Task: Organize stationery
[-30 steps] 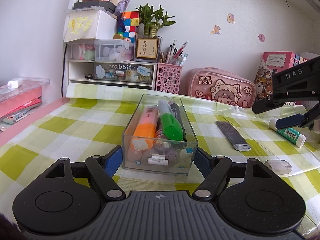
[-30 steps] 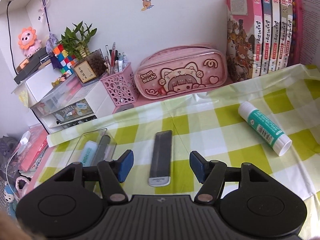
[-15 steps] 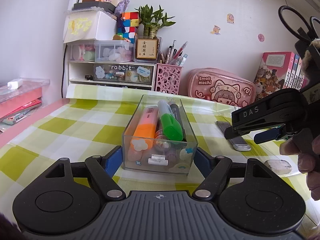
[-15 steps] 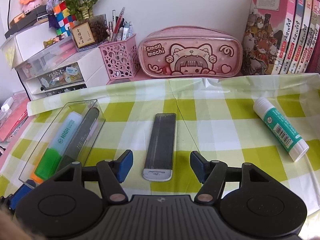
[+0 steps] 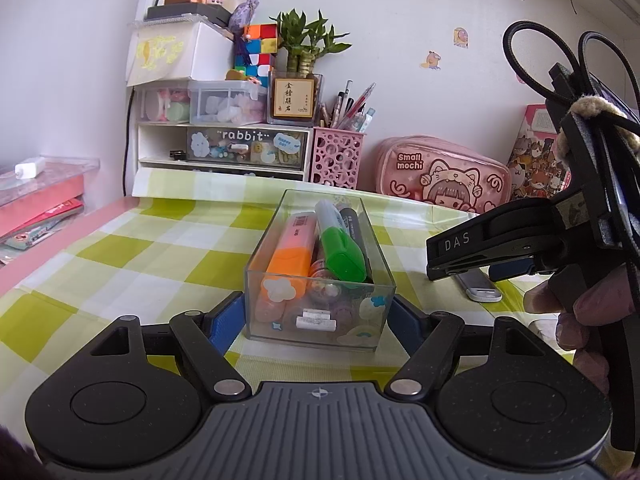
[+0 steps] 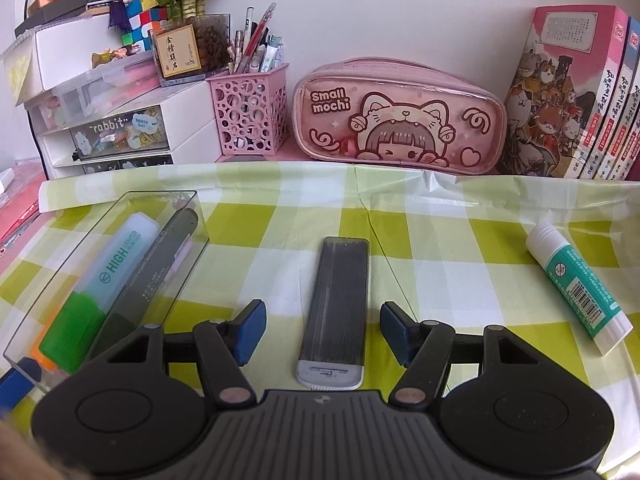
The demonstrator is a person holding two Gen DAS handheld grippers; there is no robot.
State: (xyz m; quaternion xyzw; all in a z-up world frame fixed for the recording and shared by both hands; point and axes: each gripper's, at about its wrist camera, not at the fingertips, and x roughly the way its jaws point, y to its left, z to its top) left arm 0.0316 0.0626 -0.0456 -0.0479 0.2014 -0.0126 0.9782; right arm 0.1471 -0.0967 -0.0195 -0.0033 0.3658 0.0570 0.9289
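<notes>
A clear plastic box (image 5: pixel 320 308) holds an orange highlighter (image 5: pixel 290 256), a green highlighter (image 5: pixel 340 252) and a dark marker (image 5: pixel 356 228). My left gripper (image 5: pixel 318 318) is open, its blue fingers at either side of the box's near end. My right gripper (image 6: pixel 322 330) is open and straddles a flat dark grey case (image 6: pixel 338 308) lying on the checked cloth. The case's white end shows in the left wrist view (image 5: pixel 478 284), partly hidden by the right gripper. The box also shows in the right wrist view (image 6: pixel 100 272). A green-and-white glue stick (image 6: pixel 580 284) lies to the right.
A pink "Small mochi" pencil pouch (image 6: pixel 396 120), a pink pen cup (image 6: pixel 250 116), white "rabbit" drawers (image 5: pixel 224 148) and books (image 6: pixel 576 96) line the back wall. A small eraser (image 5: pixel 542 326) lies near the right hand. Pink trays (image 5: pixel 36 204) sit at the left.
My right gripper has come down and closer, so the grey case now lies between its open fingers. The left gripper and the box have not moved.
</notes>
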